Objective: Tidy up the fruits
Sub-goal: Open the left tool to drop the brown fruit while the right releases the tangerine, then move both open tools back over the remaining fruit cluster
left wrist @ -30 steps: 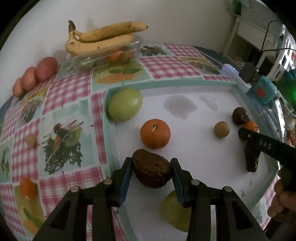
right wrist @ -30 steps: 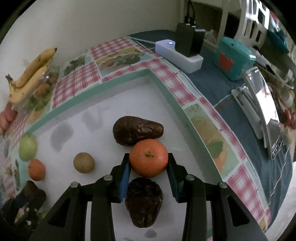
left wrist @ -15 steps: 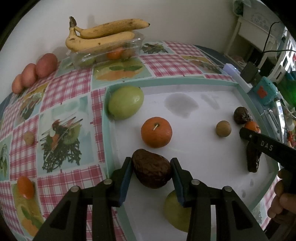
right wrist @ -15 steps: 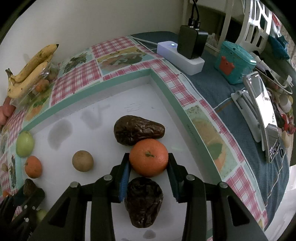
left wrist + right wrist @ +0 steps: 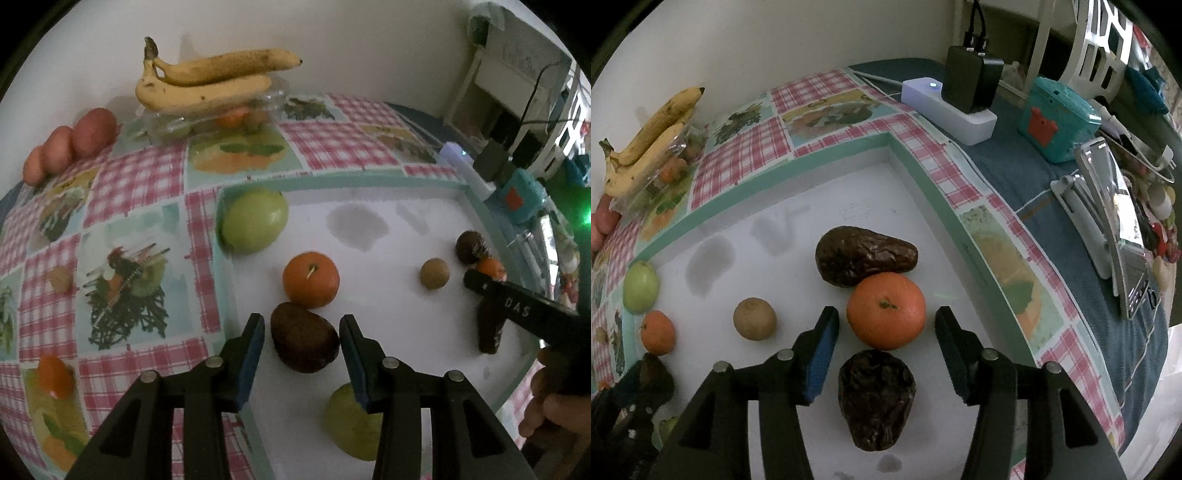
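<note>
Between the right gripper's [image 5: 886, 330] blue pads: one orange [image 5: 886, 311] on the white tray [image 5: 964, 221], jaws just opened, gaps both sides. Nearer, a wrinkled dark avocado [image 5: 876, 398]; beyond, touching the orange, a second [image 5: 862, 255]. Left gripper [image 5: 302, 338]: slightly parted around a brown avocado [image 5: 303, 341], slim gaps, not gripping. Farther: green apple [image 5: 255, 220], bananas [image 5: 207, 83].

On the white tray: three dark wrinkled avocados [image 5: 866, 254], two round orange tangerines [image 5: 886, 311], two green apples [image 5: 255, 220]. Upper left: two yellow bananas [image 5: 207, 90].
</note>
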The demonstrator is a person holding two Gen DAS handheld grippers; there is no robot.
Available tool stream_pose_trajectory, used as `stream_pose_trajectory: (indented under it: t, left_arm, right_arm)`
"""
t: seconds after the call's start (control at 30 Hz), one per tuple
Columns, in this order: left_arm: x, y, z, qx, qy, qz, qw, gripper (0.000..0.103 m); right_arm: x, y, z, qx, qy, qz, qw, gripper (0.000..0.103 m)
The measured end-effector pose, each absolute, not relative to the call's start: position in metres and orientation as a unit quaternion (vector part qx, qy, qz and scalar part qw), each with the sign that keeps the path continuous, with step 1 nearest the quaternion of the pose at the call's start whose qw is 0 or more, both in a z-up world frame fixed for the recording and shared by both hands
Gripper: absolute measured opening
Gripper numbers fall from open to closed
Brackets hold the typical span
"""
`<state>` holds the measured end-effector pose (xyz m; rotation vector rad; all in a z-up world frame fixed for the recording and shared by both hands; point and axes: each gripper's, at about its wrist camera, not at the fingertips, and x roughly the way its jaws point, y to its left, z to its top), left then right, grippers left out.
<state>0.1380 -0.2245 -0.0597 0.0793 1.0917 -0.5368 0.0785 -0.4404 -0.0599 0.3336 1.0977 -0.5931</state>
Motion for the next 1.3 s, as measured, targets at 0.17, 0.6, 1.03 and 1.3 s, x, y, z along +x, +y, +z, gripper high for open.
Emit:
stream_pose_trajectory:
  t: [0.17,0.6,1.03,1.3]
  left_arm:
    - [0.138,-0.219,-0.042,0.027,0.502,-0.253,0.827,0.048]
    - [0.170,-0.112,-0.018,-0.068,0.510,-0.089,0.853,0.079]
    - [0.172,0.006,-0.033,-0.110,0.515,0.042,0.849,0.103]
    - [0.170,0.050,-0.022,-0.138,0.498,0.067,0.854,0.103]
  right_arm:
    - [0.077,-0.436,-0.045,0.149,0.495,-0.277,0.810,0.061]
    - [0.085,-0.403,-0.012,0.115,0.466,-0.232,0.846,0.081]
    - [0.107,-0.333,-0.015,0.076,0.472,-0.150,0.866,0.095]
    - [0.118,-0.289,-0.013,0.052,0.466,-0.107,0.877,0.101]
